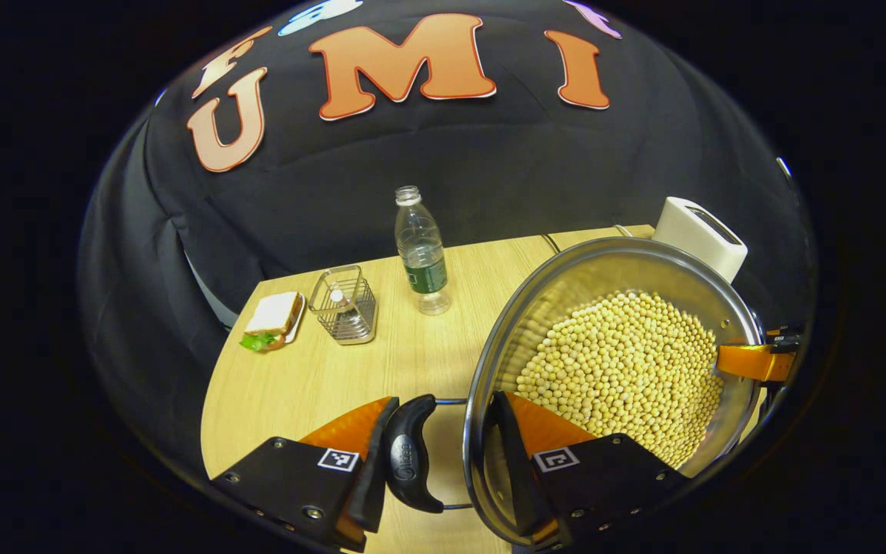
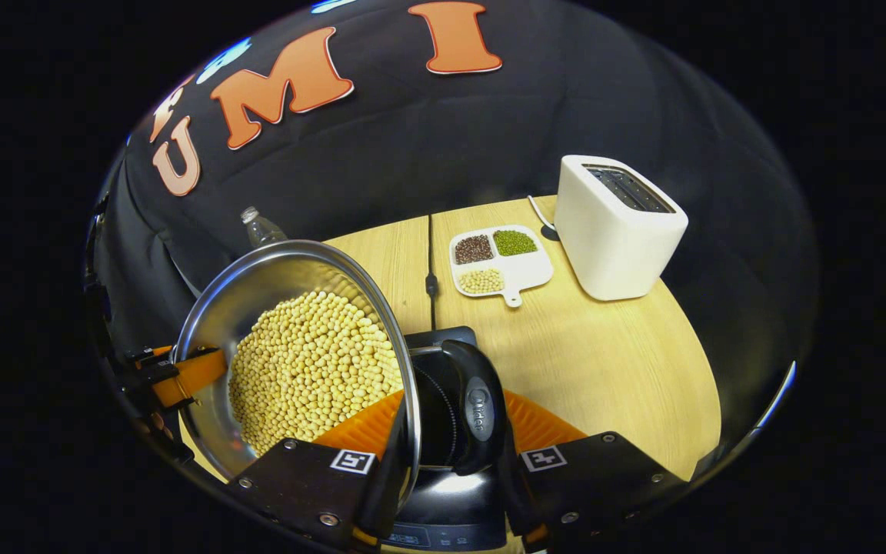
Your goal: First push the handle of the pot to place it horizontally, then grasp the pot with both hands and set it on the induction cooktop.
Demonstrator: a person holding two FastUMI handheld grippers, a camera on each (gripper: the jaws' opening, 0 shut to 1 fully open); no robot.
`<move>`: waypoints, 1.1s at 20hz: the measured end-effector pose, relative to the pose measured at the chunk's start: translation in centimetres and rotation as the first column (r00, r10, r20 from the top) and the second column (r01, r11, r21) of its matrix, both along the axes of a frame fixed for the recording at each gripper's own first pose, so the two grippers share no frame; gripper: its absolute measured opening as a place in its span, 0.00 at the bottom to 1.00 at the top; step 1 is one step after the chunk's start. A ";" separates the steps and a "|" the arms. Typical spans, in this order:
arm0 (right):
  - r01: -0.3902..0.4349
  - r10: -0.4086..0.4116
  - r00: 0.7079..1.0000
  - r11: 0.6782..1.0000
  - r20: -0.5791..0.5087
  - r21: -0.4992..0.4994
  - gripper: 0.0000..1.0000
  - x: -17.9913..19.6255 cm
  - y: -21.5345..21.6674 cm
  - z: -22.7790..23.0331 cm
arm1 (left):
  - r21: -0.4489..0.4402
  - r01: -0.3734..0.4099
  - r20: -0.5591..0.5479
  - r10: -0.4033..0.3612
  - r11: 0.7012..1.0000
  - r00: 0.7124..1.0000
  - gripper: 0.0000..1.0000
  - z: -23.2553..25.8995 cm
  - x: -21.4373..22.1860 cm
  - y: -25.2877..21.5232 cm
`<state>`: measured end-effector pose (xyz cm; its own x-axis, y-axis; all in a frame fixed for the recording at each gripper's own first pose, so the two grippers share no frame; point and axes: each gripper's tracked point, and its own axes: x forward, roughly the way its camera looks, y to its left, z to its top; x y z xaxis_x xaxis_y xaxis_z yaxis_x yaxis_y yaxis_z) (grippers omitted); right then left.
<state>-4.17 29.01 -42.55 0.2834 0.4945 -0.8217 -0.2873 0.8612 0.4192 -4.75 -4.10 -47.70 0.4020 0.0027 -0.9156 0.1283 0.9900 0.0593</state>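
While pot full of beans hangs above induction cooktop, left gripper clenches one side handle, right gripper clenches other handle. Load heavy, steel slippery; keep level.

Brand mark moulded on black pot handle, left gripper view: script too small to read. Same mark on opposite pot handle, right gripper view: also illegible. Square black-and-white marker tag on hand-held gripper finger: pattern, no text. Bottle label: unreadable.
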 end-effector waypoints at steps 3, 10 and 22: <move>-0.008 0.008 1.000 1.000 -0.010 -0.013 0.55 0.1 -0.2 -0.8 | -0.012 -0.004 -0.019 0.004 1.000 1.000 0.67 -0.9 -0.1 -0.1; -0.007 0.006 0.999 0.999 -0.033 -0.033 0.55 0.3 -1.8 -2.9 | -0.023 0.014 -0.045 -0.015 1.000 0.999 0.67 -2.0 -0.1 -0.5; -0.016 0.011 0.995 0.998 -0.094 -0.052 0.55 -0.7 -1.8 -6.4 | -0.010 0.018 -0.137 -0.019 1.000 0.990 0.67 -2.8 0.3 -1.1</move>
